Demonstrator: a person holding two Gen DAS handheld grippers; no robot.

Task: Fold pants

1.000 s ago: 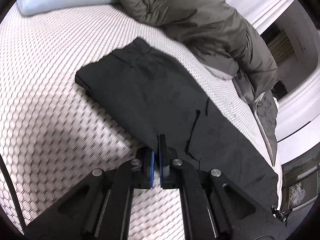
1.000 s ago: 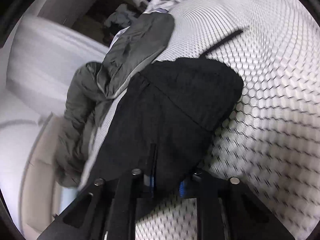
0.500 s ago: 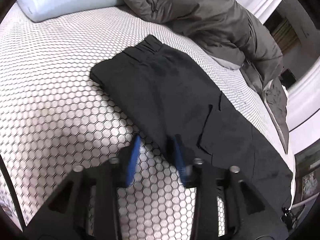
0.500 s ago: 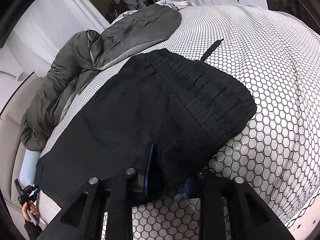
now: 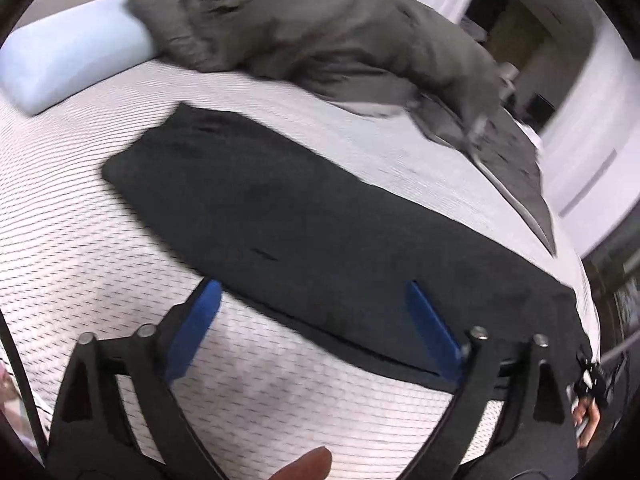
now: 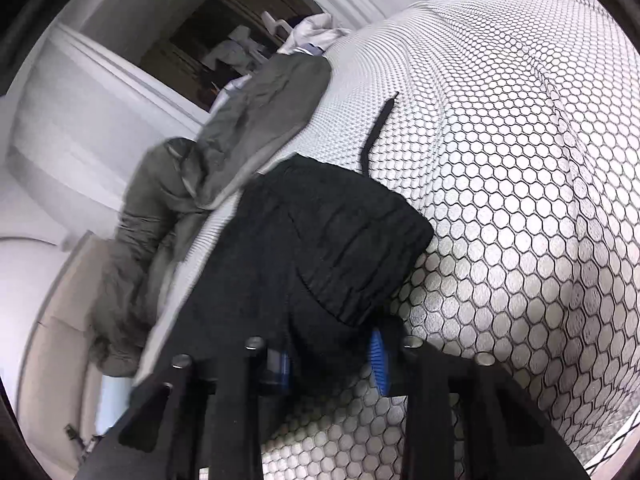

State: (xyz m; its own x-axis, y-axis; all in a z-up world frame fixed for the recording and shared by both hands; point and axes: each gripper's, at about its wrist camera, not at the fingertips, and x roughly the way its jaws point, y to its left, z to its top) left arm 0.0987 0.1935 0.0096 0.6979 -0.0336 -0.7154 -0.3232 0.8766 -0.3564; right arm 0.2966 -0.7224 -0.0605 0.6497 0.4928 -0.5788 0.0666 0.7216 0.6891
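Note:
Black pants (image 5: 304, 224) lie flat as one long strip on the white honeycomb-patterned bed. My left gripper (image 5: 312, 300) is wide open, its blue pads on either side of the pants' near edge, holding nothing. In the right wrist view the pants' elastic waistband (image 6: 352, 240) bunches up in front of my right gripper (image 6: 332, 354). Its blue pads stand apart with black fabric lying between them; they do not pinch it. A black drawstring (image 6: 378, 128) trails from the waistband across the bed.
A grey duvet (image 5: 328, 36) is heaped along the far side of the bed, also seen in the right wrist view (image 6: 256, 120). A pale blue pillow (image 5: 76, 64) lies at the far left. White walls and a dark doorway (image 6: 240, 40) stand beyond the bed.
My left gripper went from shut to wide open and let go of the pants' edge. My right gripper's jaws have widened and eased off the waistband fabric.

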